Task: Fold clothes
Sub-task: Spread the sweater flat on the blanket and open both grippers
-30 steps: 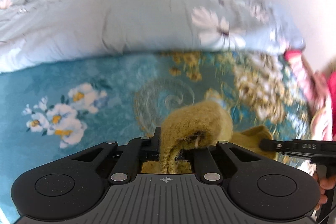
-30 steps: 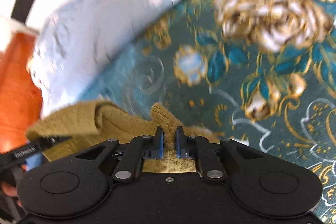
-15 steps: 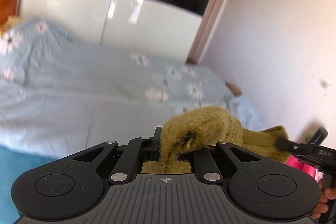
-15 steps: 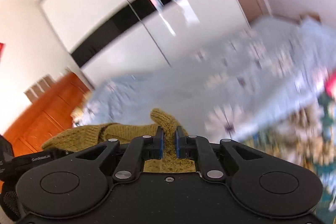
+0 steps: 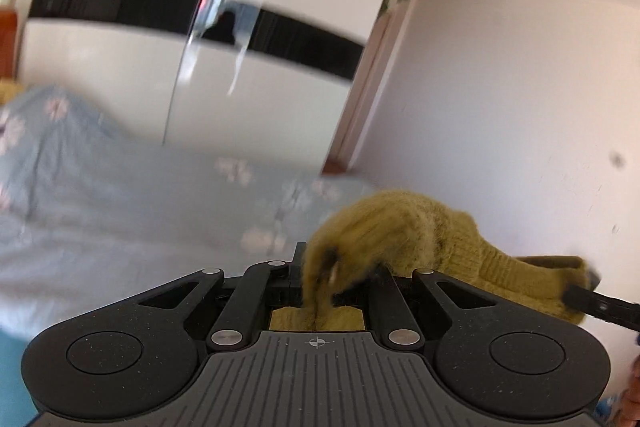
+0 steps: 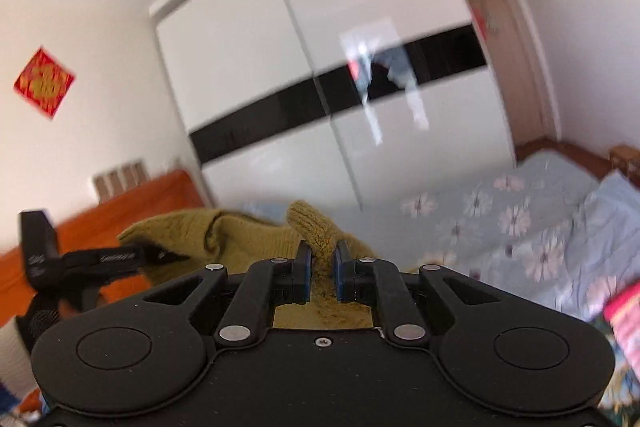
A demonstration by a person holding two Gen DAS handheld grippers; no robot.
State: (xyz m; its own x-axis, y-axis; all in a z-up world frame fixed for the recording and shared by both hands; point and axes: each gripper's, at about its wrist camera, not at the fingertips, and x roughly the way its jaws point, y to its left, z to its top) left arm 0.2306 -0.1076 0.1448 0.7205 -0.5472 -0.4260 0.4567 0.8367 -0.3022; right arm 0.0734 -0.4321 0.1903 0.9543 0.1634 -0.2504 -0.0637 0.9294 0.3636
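White wardrobe [image 6: 320, 75] behind; left gripper [image 5: 334, 269] and right gripper [image 6: 320, 267] each pinch, seemingly, one mustard knit garment [image 6: 240, 239].

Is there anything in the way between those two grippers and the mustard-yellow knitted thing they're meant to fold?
No, nothing visible. The left gripper is shut on a bunched edge of the yellow knit garment, and the right gripper is shut on a ribbed fold of it. The cloth spans between them, above the blue floral quilt.

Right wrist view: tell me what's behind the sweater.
Behind the sweater stand an orange headboard, a white wardrobe and a floral duvet. The bed directly beneath the sweater is hidden.
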